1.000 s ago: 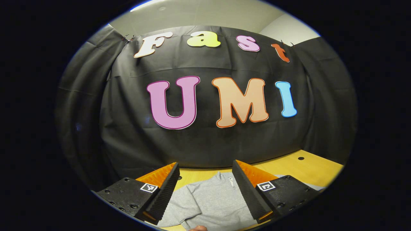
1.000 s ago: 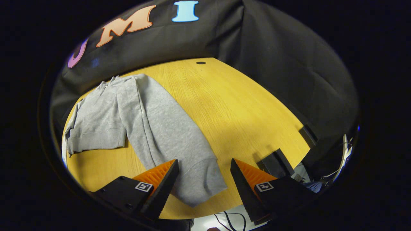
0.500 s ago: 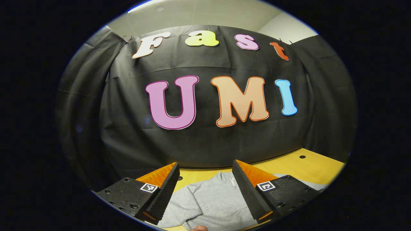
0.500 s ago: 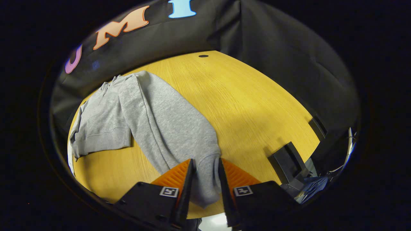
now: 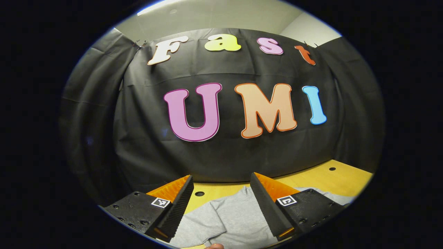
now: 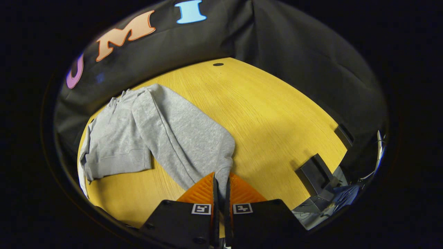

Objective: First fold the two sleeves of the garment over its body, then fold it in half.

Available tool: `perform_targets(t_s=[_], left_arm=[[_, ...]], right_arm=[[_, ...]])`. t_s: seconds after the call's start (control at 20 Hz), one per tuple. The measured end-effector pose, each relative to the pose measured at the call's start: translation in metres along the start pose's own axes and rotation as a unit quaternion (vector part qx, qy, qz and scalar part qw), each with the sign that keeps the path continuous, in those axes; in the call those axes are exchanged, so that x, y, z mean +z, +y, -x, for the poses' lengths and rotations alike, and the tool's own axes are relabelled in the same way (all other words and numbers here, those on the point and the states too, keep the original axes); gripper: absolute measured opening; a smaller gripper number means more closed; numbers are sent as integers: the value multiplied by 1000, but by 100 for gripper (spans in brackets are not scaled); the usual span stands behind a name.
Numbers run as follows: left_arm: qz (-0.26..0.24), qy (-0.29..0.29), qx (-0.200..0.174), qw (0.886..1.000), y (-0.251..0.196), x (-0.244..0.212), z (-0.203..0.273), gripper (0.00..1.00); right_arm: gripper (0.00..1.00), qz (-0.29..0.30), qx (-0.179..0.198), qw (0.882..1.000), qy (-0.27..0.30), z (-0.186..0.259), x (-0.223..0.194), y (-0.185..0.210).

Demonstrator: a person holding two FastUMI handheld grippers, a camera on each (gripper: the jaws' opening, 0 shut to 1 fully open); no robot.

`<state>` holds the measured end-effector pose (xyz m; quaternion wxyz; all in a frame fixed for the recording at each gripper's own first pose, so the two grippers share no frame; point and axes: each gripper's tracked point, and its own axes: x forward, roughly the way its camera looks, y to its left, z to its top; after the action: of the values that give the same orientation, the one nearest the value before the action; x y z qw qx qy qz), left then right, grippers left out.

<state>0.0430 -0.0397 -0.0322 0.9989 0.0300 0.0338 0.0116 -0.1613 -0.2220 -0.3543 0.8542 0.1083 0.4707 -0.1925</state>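
A grey sweatshirt [image 6: 117, 141] lies flat on the yellow wooden table [image 6: 270, 114]. Its long sleeve [image 6: 187, 138] runs from the shoulder toward the near table edge. My right gripper [image 6: 220, 180] is shut on the cuff end of that sleeve, the grey cloth pinched between both orange fingers and slightly bunched. In the left gripper view the sweatshirt [image 5: 228, 218] lies below and ahead, collar toward the wall. My left gripper [image 5: 221, 183] hangs open above it, holding nothing.
A round cable hole [image 6: 218, 64] is at the table's far side, and another hole [image 5: 199, 193] shows in the left gripper view. A black block [image 6: 316, 173] stands at the table's right edge, with cables beyond it. A fingertip [image 5: 214, 246] shows at the bottom.
My right gripper has gone from open around the sleeve end to fully shut on the cuff, bunching the sleeve. My left gripper drifted slightly and stays open.
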Motion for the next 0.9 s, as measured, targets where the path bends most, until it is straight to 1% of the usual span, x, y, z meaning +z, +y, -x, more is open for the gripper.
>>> perform_targets(t_s=[0.05, 0.3, 0.7, 0.9], left_arm=[[1, 1, 2, 1000, 2, -1, 0, 96], [2, 2, 20, 1000, 20, -3, 7, 96], [1, 6, 58, 998, 55, -7, 16, 96], [-1, 9, 79, 997, 77, -9, 25, 96]], right_arm=[[7, -2, 2, 1000, -5, 0, 7, 2], [8, -11, 23, 999, -37, 5, 46, 22], [8, -17, 67, 994, -85, 11, 115, 72], [8, -2, 80, 991, -107, 11, 144, 94]])
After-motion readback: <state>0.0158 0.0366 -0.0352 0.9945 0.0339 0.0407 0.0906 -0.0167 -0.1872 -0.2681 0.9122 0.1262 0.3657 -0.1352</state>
